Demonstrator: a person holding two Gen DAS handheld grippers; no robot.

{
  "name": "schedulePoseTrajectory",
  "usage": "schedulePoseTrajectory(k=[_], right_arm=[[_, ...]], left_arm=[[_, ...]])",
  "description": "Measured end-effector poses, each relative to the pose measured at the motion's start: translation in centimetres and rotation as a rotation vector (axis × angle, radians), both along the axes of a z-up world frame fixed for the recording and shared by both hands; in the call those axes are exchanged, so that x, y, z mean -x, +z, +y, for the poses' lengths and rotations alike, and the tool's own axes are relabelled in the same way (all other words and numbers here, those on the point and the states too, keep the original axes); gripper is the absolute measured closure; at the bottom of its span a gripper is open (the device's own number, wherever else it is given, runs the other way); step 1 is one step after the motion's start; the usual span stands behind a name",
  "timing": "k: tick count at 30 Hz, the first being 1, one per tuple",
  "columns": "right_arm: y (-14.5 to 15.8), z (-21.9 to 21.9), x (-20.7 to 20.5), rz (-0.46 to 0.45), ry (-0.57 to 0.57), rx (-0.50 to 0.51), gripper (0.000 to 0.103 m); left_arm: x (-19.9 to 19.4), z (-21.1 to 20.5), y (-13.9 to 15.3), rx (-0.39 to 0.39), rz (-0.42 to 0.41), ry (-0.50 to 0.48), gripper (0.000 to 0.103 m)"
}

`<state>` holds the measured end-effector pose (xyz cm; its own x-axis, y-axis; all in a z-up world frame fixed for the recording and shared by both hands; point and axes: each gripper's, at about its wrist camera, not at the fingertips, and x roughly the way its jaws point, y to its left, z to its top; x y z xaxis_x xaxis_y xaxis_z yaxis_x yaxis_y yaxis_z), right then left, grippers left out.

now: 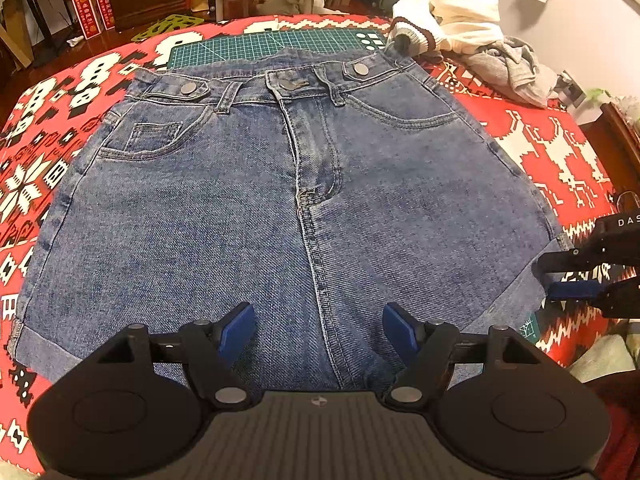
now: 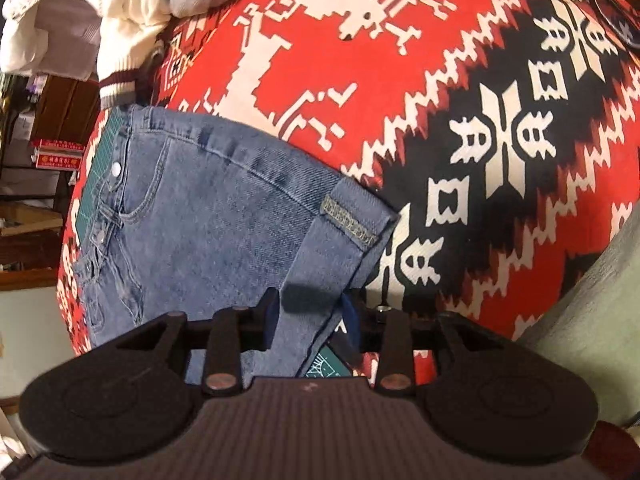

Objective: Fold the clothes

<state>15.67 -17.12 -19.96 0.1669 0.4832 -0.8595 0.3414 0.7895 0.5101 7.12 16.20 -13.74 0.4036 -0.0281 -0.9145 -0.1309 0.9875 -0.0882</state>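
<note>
Left wrist view: denim shorts (image 1: 288, 200) lie flat, front up, on a red patterned blanket (image 1: 552, 148), waistband over a green cutting mat (image 1: 272, 44). Left gripper (image 1: 319, 330) hovers over the crotch seam, fingers spread, grasping nothing. Cream sweater (image 1: 452, 16) and grey garment (image 1: 508, 68) heaped beyond the waistband.

Right wrist view: right gripper (image 2: 310, 316) clamps the rolled cuff (image 2: 344, 232) of one leg, fingers pinched on the denim. Blanket beneath.
</note>
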Motion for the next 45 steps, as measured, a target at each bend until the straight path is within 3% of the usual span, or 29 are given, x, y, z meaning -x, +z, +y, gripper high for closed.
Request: schedulePoseTrajectory(k=[9, 16, 19, 23, 24, 29, 45], right_arm=[[1.2, -0.6, 0.2, -0.091, -0.035, -0.027, 0.064], [1.1, 0.9, -0.3, -0.074, 0.053, -0.003, 0.066], [0.9, 1.2, -0.4, -0.063, 0.055, 0.026, 0.074], [0.8, 1.4, -0.5, -0.062, 0.06, 0.076, 0.097], [0.8, 1.6, -0.4, -0.06, 0.067, 0.092, 0.098], [0.9, 1.9, 0.1, -0.061, 0.084, 0.142, 0.1], [1.1, 1.3, 0.7, -0.055, 0.088, 0.166, 0.101]], left_arm=[[0.0, 0.0, 0.0, -0.002, 0.003, 0.002, 0.033], [0.0, 0.0, 0.0, -0.004, 0.001, 0.001, 0.033], [0.0, 0.0, 0.0, -0.005, 0.004, 0.003, 0.033], [-0.1, 0.0, 0.0, -0.005, 0.002, -0.001, 0.033], [-0.1, -0.1, 0.0, -0.007, 0.002, -0.003, 0.033], [0.0, -0.1, -0.1, -0.012, 0.005, -0.007, 0.033], [0.1, -0.2, -0.2, -0.02, 0.007, -0.01, 0.033]])
